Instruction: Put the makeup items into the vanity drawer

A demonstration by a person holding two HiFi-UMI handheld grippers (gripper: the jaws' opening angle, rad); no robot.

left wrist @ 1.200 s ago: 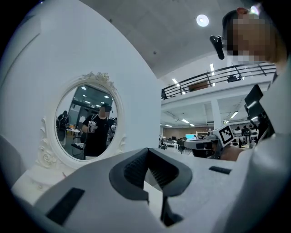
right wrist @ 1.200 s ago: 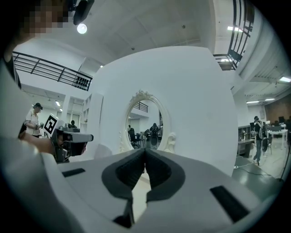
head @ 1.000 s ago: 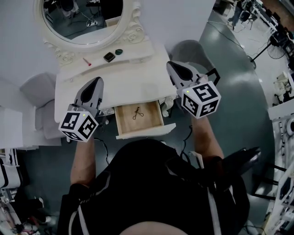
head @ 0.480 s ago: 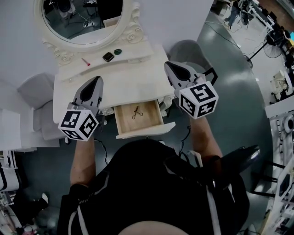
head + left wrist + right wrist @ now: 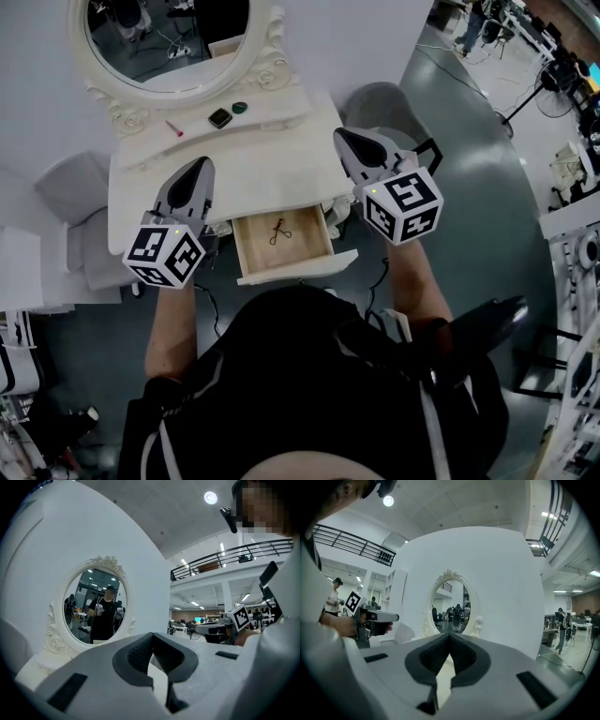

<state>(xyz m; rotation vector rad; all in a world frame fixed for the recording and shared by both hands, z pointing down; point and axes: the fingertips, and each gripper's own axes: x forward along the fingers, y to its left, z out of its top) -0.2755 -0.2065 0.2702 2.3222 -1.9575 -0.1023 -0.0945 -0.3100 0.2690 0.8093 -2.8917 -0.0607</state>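
The white vanity (image 5: 272, 159) has its wooden drawer (image 5: 251, 258) pulled open, and a dark eyelash curler (image 5: 280, 231) lies inside. On the shelf under the oval mirror (image 5: 169, 37) lie a thin red stick (image 5: 174, 127), a black square compact (image 5: 220, 117) and a small green round pot (image 5: 240, 107). My left gripper (image 5: 202, 166) hovers over the tabletop's left front, shut and holding nothing. My right gripper (image 5: 342, 137) hangs over the right end, also shut and holding nothing. Both point level at the mirror (image 5: 91, 606) (image 5: 452, 604). The jaw tips meet in the left gripper view (image 5: 152, 637) and in the right gripper view (image 5: 450, 637).
A grey rounded seat (image 5: 380, 101) stands to the right of the vanity and a grey padded piece (image 5: 70, 183) to its left. A black chair (image 5: 487, 328) is at my right side. Cables trail on the floor under the drawer.
The right gripper has edged slightly to the left in the head view. The left gripper has kept still. Both stay shut.
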